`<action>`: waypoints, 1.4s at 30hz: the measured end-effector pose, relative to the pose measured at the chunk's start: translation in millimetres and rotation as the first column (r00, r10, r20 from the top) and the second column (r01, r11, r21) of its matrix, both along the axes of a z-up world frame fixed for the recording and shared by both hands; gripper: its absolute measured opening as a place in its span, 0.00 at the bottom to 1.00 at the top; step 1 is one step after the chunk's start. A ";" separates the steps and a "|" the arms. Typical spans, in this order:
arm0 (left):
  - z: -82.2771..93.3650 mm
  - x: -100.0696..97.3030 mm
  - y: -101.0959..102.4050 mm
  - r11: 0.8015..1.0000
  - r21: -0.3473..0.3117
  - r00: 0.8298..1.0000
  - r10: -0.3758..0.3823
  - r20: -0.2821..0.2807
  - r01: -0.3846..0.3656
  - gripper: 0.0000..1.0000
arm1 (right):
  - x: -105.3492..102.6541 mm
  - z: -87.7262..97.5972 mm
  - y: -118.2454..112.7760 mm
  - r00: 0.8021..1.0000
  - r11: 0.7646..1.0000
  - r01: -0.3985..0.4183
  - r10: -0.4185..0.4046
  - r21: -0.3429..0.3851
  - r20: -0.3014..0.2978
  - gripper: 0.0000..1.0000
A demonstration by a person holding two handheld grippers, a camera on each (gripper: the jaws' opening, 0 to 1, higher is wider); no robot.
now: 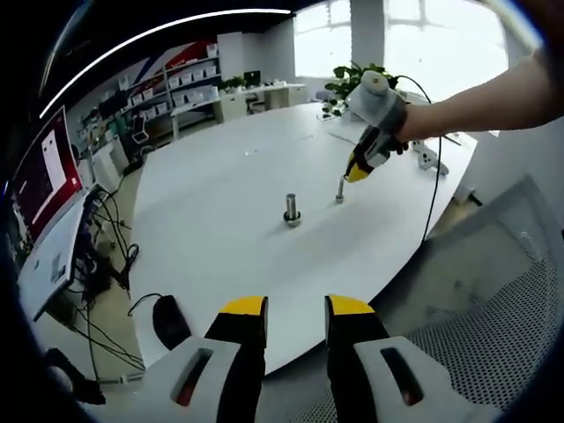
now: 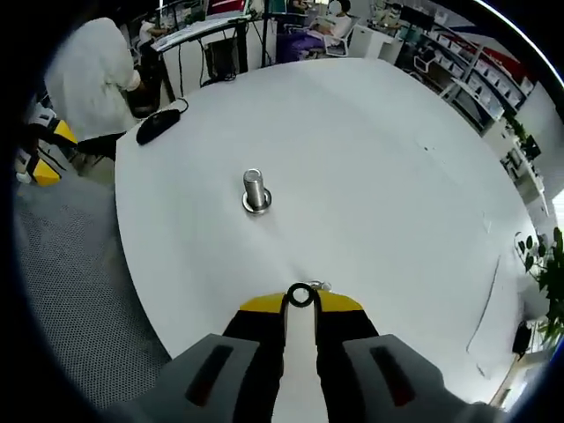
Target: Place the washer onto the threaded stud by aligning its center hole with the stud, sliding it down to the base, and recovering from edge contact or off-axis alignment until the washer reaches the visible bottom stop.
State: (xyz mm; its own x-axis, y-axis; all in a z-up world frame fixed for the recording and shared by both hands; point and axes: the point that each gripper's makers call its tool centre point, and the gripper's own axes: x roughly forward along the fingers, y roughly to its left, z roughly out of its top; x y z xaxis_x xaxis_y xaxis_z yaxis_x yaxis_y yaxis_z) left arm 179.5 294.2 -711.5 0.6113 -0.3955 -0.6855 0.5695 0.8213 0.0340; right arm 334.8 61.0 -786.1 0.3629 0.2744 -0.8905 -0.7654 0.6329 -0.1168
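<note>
Nearest to us in the right gripper view, the right gripper (image 2: 300,304) rises from the bottom edge with its yellow-tipped jaws clenched on the washer (image 2: 300,295), a small dark ring held at the very tips, just over a small stud whose metal shows right behind the ring. Around it we see the white table (image 2: 397,176) spreading across most of the frame, and a person in white (image 2: 88,75) bent at the upper left. Above and left of the washer, apart from it, stands a larger threaded stud (image 2: 256,191), upright on its base with nothing on it. In the left gripper view, our left gripper (image 1: 295,319) sits at the bottom centre, jaws parted and gripping nothing, short of the table's near edge. At upper right there, we see the right gripper (image 1: 357,171) angled down over the small stud (image 1: 340,189), with the larger stud to its left. A black mouse (image 2: 159,125) lies near the table's upper-left rim.
</note>
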 end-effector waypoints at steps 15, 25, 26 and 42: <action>0.8 0.7 1.3 1.000 0.006 1.000 0.000 0.009 0.000 0.24 | 17.0 -11.9 -2.2 1.000 0.999 -0.001 0.001 -0.040 -0.003 0.13; 1.4 2.5 3.3 1.000 0.004 1.000 0.013 0.012 -0.013 0.24 | 14.9 -19.1 -9.7 1.000 0.998 -0.017 0.015 -0.068 -0.023 0.14; 1.5 2.5 3.2 1.000 0.005 1.000 0.013 0.012 -0.013 0.24 | 16.1 -20.2 -10.2 1.000 0.998 -0.014 0.013 -0.064 -0.023 0.14; -0.8 1.7 4.2 1.000 0.027 1.000 0.011 0.011 -0.011 0.24 | 19.1 -28.2 -3.7 0.998 0.996 -0.046 0.043 -0.072 -0.038 0.14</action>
